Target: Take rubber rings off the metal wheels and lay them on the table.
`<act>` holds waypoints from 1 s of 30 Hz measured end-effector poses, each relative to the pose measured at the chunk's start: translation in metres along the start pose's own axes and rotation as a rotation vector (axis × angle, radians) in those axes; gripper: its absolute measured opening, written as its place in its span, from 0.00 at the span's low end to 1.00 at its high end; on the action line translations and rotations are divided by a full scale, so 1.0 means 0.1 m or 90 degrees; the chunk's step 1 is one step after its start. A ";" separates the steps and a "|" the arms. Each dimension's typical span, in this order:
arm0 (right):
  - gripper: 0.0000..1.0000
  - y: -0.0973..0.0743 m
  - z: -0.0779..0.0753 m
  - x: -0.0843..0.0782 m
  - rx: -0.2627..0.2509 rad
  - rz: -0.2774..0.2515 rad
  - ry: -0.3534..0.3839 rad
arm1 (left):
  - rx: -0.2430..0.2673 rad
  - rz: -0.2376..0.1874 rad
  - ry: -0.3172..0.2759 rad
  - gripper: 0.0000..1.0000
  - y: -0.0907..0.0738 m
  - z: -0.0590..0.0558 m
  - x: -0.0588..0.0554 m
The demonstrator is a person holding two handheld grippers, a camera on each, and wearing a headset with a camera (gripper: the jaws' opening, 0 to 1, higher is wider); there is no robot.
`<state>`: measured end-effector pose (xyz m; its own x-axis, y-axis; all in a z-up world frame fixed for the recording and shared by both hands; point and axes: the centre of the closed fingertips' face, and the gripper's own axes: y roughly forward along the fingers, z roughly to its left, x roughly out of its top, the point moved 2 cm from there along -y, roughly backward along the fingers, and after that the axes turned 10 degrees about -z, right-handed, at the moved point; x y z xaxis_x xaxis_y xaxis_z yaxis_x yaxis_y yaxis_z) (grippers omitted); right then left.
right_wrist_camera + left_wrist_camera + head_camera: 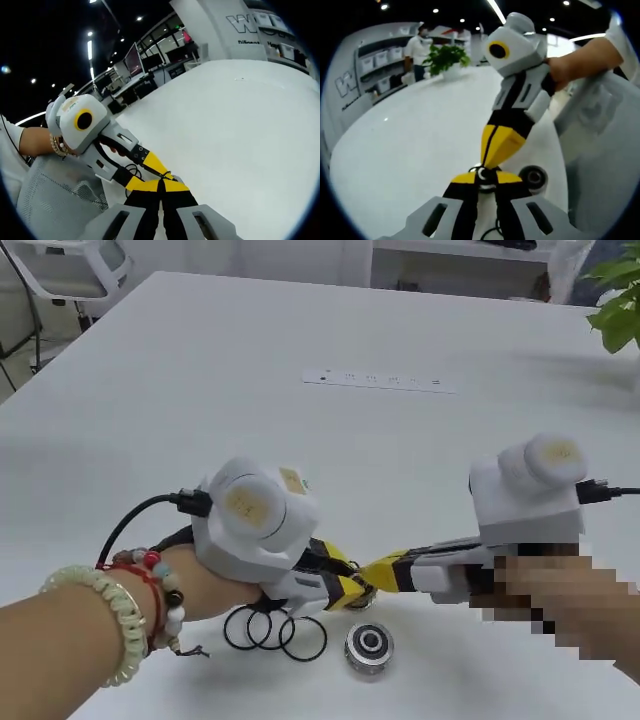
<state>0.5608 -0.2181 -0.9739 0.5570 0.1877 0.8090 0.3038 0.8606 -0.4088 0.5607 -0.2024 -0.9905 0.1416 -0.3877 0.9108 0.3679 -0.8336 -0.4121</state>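
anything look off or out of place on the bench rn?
Nothing stands out. Three rubber rings lie flat and overlapping on the table, beside a loose metal wheel. The left gripper and right gripper meet tip to tip at a second wheel. No damage is visible.

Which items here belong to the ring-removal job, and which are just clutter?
Job: left gripper, right gripper, held wheel, loose wheel on the table, three rubber rings already laid down.
Lying about: power strip, plant.
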 end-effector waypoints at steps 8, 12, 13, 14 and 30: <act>0.00 -0.04 -0.10 -0.07 -0.031 0.020 -0.007 | 0.002 -0.001 0.009 0.13 0.00 0.00 0.00; 0.00 -0.05 -0.13 -0.08 -0.038 0.024 -0.010 | -0.006 0.006 0.023 0.14 -0.01 0.00 0.03; 0.00 -0.05 -0.13 -0.09 -0.040 0.024 -0.011 | -0.006 0.010 0.029 0.15 -0.03 0.01 0.04; 0.00 -0.05 -0.14 -0.08 -0.042 0.024 -0.009 | -0.009 0.012 0.034 0.16 -0.05 0.01 0.05; 0.00 -0.17 -0.08 0.15 -0.038 -0.038 0.019 | -0.029 -0.022 0.038 0.42 -0.69 0.07 0.45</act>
<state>0.5700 -0.2333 -0.9585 0.5590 0.1218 0.8202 0.3824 0.8398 -0.3853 0.5483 -0.1594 -0.9206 0.0745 -0.3792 0.9223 0.3288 -0.8638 -0.3817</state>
